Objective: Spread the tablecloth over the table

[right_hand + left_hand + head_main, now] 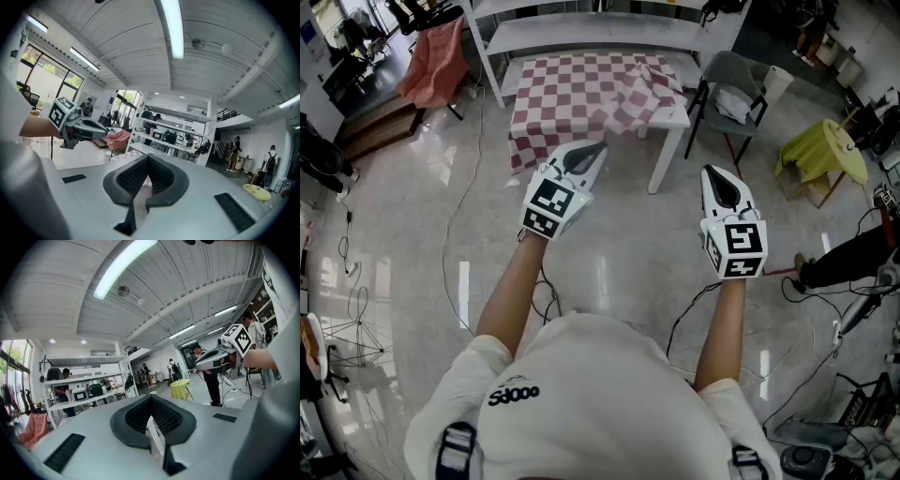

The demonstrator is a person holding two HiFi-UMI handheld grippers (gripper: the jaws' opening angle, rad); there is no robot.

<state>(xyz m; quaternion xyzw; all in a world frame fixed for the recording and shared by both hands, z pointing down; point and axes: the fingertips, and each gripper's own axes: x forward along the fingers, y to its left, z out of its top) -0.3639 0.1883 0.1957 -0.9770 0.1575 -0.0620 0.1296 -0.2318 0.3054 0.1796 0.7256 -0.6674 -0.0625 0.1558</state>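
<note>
A red-and-white checked tablecloth (581, 94) lies over most of a small white table (675, 117) ahead of me. Its right end is bunched into folds, leaving that corner of the table bare. My left gripper (591, 150) hovers above the floor just short of the table's near edge, shut and empty. The right gripper (717, 173) hangs further right and nearer to me, also shut with nothing in it. In the left gripper view its jaws (151, 397) are together. In the right gripper view the closed jaws (147, 157) point toward the tablecloth (123, 158).
A grey chair (731, 94) stands right of the table, and a yellow-green covered stool (820, 150) further right. White shelving (600, 28) runs behind the table. A pink cloth (436, 61) hangs at the back left. Cables trail on the floor, and a person's leg (848, 258) is at right.
</note>
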